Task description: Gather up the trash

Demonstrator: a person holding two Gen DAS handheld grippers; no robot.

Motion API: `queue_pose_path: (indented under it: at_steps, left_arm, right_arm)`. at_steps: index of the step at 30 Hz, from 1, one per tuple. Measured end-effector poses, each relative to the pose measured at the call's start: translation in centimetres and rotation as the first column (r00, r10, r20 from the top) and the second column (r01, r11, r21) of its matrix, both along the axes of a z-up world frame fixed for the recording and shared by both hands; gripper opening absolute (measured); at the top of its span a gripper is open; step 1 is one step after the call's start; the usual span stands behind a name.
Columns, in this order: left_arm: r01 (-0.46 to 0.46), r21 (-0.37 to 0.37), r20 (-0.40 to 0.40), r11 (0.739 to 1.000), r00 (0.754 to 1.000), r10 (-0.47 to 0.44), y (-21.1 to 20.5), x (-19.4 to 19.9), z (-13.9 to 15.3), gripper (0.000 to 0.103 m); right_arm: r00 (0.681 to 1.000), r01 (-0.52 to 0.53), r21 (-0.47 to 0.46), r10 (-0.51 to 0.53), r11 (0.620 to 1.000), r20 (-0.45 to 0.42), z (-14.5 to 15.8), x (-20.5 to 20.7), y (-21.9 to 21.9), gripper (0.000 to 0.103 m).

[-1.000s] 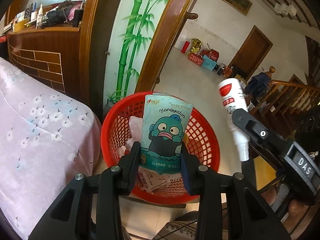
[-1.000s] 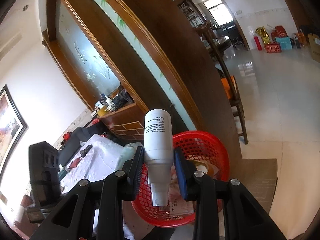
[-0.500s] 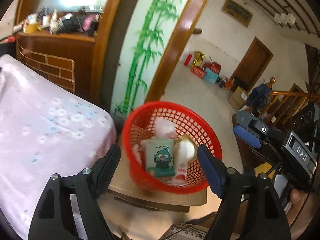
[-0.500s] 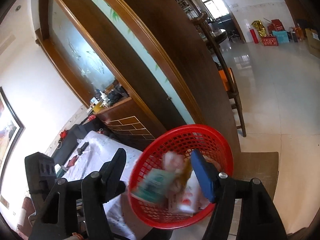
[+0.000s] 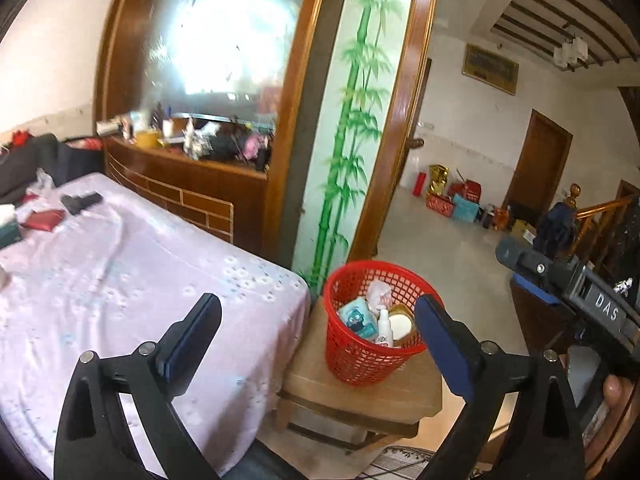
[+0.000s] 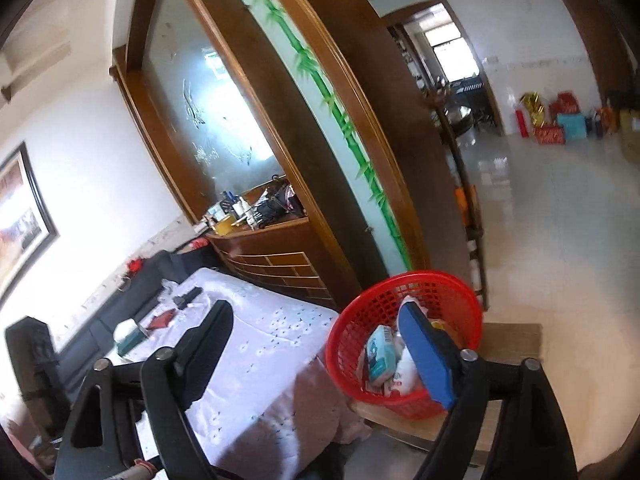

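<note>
The right tongs (image 6: pixel 320 344) are opening, empty, above a red basket (image 6: pixel 436 284) of trash standing on a wooden stool (image 6: pixel 516 340) beside the bed (image 6: pixel 264 360).

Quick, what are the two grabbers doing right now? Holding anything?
Left gripper: jaws opening wide, nothing between them.
Right gripper: jaws opening too, holding nothing.

"DAS" in white letters on the right hand-held gripper (image 5: pixel 520 270), no other legible text

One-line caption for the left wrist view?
Left hand-held gripper opening, empty, above red basket holding tissue pack and spray bottle.
</note>
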State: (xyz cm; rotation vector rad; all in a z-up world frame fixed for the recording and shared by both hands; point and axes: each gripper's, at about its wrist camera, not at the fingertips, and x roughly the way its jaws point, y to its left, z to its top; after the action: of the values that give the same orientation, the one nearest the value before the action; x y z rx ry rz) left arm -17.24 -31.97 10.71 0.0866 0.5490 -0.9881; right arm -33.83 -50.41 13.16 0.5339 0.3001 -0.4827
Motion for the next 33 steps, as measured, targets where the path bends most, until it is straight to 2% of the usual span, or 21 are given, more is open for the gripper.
queue_pose_path:
  at_steps: [6, 12, 17, 33]
  left_arm:
    - [-0.051, 0.01, 0.026, 0.999, 0.998, 0.051, 2.2, -0.8, 0.9, 0.1]
    - [-0.085, 0.034, 0.042, 0.996, 0.996, 0.084, 2.4, -1.4, 0.5, 0.1]
    - [-0.092, 0.048, 0.058, 0.995, 0.994, 0.089, 2.0, -1.8, 0.4, 0.1]
    - [-0.086, 0.069, 0.048, 0.994, 0.995, 0.083, 1.0, -1.9, 0.3, 0.1]
  right_arm:
    - [0.995, 0.084, -0.14, -0.092, 0.987, -0.049, 2.4, -1.0, 4.0, 0.095]
    - [0.994, 0.062, -0.193, -0.079, 0.979, -0.078, 2.4, -0.9, 5.3, 0.095]
    - [0.993, 0.042, -0.2, -0.063, 0.979, -0.102, 1.5, -1.0, 5.4, 0.095]
    - [0.993, 0.047, -0.187, -0.066, 0.981, -0.093, 1.2, -1.6, 4.6, 0.095]
